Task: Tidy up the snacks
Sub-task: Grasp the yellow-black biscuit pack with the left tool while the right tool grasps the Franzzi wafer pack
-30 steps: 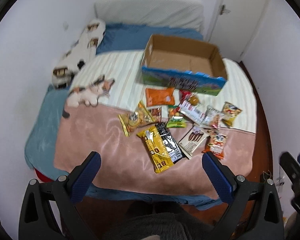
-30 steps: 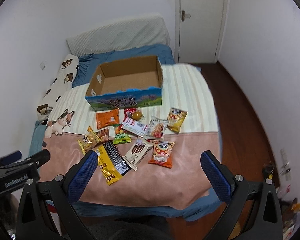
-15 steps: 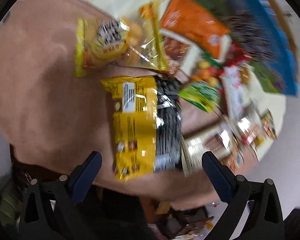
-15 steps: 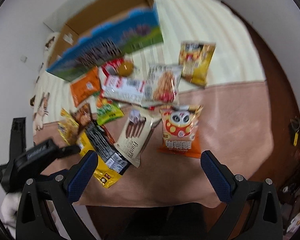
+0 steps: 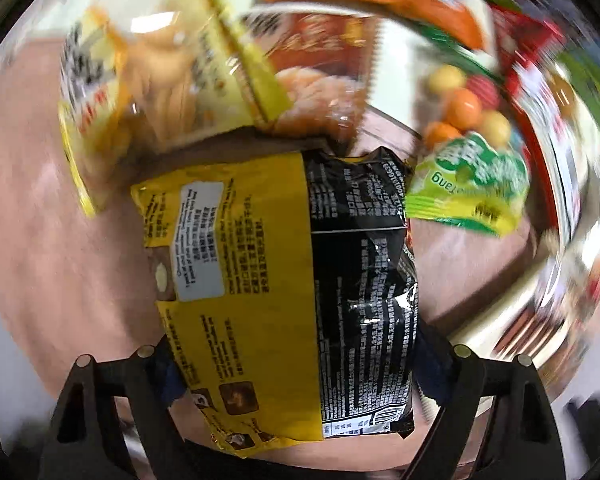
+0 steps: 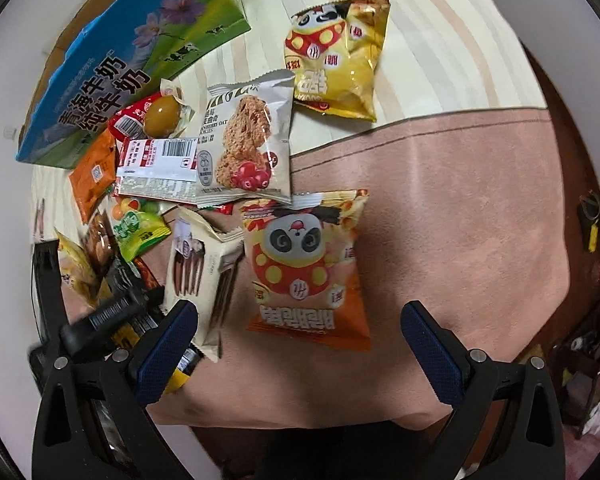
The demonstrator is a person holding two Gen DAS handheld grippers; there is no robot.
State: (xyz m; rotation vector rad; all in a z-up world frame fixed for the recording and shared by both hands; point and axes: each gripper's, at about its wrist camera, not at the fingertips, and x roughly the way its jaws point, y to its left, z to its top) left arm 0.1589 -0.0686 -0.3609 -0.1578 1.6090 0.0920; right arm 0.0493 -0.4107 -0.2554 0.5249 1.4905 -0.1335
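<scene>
A yellow packet and a black packet lie side by side on the pink blanket. My left gripper points straight down with both packets between its jaws, which are closing; the blue pads sit at the packets' outer edges, partly hidden by them. My right gripper hangs open just above an orange panda packet, touching nothing. The blue cardboard box stands at the upper left.
Several more snacks crowd around: a green candy bag, a clear bag of pastries, an oat cookie packet, a yellow panda packet, a cream biscuit packet. Bare pink blanket lies to the right.
Both grippers have dropped from high above the bed to just over the snacks. The left jaws have narrowed around the yellow and black packets.
</scene>
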